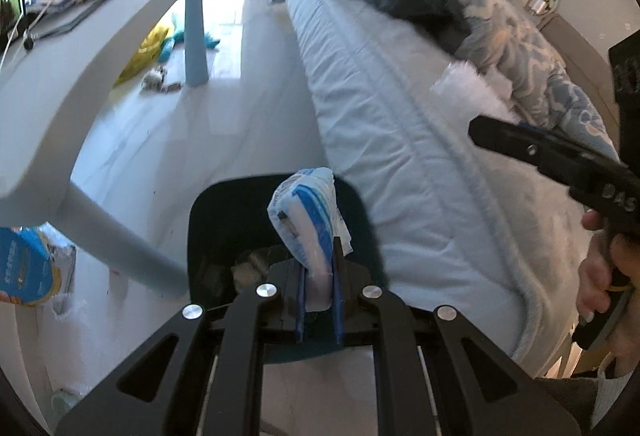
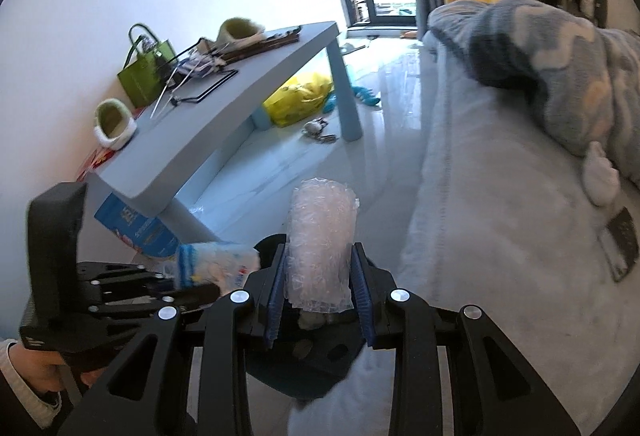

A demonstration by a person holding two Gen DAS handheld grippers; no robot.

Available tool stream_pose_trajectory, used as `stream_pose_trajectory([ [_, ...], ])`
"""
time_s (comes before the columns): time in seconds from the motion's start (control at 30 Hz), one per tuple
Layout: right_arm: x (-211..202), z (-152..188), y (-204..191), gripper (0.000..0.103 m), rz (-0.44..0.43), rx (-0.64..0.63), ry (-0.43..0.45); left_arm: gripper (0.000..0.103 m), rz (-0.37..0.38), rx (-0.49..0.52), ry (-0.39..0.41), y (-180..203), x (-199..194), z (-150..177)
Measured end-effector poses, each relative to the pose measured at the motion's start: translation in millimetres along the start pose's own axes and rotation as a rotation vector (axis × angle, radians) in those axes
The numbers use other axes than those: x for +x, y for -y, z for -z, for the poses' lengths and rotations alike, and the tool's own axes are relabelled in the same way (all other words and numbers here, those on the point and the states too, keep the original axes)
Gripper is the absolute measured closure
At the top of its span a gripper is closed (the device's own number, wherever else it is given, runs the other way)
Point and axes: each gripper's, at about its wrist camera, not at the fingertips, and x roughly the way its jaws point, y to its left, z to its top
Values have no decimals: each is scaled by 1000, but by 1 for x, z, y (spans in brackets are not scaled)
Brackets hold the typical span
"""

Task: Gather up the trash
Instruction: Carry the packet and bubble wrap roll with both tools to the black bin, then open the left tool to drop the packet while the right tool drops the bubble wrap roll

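Observation:
In the left wrist view my left gripper (image 1: pixel 320 264) is shut on a crumpled white-and-blue plastic wrapper (image 1: pixel 308 212), which sticks up above the pads. Right below it a dark teal bin (image 1: pixel 204 236) stands on the floor with some scraps inside. My right gripper (image 2: pixel 320 260) is shut on a roll of clear bubble wrap (image 2: pixel 322 236), also over the bin (image 2: pixel 304 368). The right wrist view shows the left gripper (image 2: pixel 192 288) with the wrapper (image 2: pixel 216 264) at the lower left. The right gripper (image 1: pixel 480 128) enters the left view from the right, in a person's hand.
A low pale blue table (image 2: pixel 224 116) stands left of the bin, carrying a green handbag (image 2: pixel 146 72), slippers and cables. A yellow bag (image 2: pixel 300 96) lies under the table. A blue box (image 2: pixel 136 228) lies beside the near table leg. A bed with a pale quilt (image 1: pixel 400 156) runs along the right.

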Motion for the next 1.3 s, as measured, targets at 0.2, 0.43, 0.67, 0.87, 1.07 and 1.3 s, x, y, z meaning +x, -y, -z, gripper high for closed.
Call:
stream_pose_trajectory([
  [0.2,24,-4,-23,71,-19,-24,-41,88,-6,0,-88,-15,19,10],
  [0.43,53,-5,-39,71,-10,-29,-102,58,-55,-1,-110,-31,19,18],
  [0.67,75,1,-39,71,16,-29,-160,45,-76,-20,-36,-42,-2,11],
  [0.87,99,11,-40,71,30,-32,-233,48,-58,-38,49,-50,-22,2],
  [1.07,116,19,-47,71,36,-48,-288,54,-44,-30,138,-48,-45,-5],
  [1.3,138,31,-54,71,41,-62,-362,60,-27,-49,214,-50,-66,-10],
])
